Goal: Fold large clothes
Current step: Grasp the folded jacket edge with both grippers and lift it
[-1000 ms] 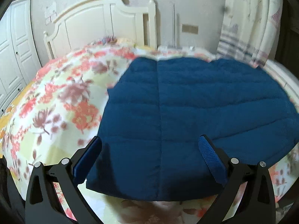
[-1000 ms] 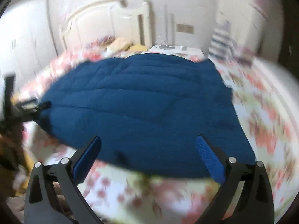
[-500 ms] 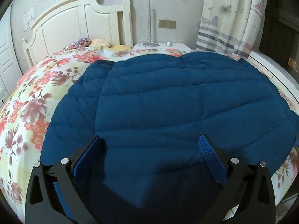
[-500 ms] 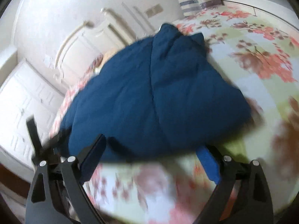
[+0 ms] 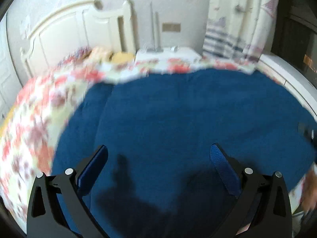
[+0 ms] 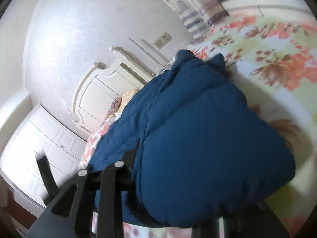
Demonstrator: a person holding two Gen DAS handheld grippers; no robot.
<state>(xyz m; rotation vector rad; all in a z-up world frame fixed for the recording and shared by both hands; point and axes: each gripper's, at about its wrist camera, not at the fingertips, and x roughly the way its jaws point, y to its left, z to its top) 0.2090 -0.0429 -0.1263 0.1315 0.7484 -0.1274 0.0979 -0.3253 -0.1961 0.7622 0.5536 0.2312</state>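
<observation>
A large blue quilted jacket (image 5: 188, 119) lies spread on a floral bedspread (image 5: 33, 119). My left gripper (image 5: 158, 158) hovers open just above the jacket's near part, with nothing between its blue pads. The right wrist view is rolled sideways. In it my right gripper (image 6: 174, 178) is at the jacket's near edge, and its jaws are closing with a puffy fold of the jacket (image 6: 198, 138) bulging between them. One black finger (image 6: 126, 158) shows at the fold's left; the other is hidden under the fabric.
A cream headboard (image 5: 79, 33) and a white nightstand (image 5: 168, 53) stand at the far end of the bed. A striped curtain (image 5: 233, 29) hangs at the right. A white wardrobe (image 6: 39, 142) stands beside the bed. Bare bedspread (image 6: 277, 59) lies right of the jacket.
The left gripper slid across from the jacket's left corner to over its middle. The right gripper rolled, dropped to the jacket's edge, and its wide jaws came together on the fold.
</observation>
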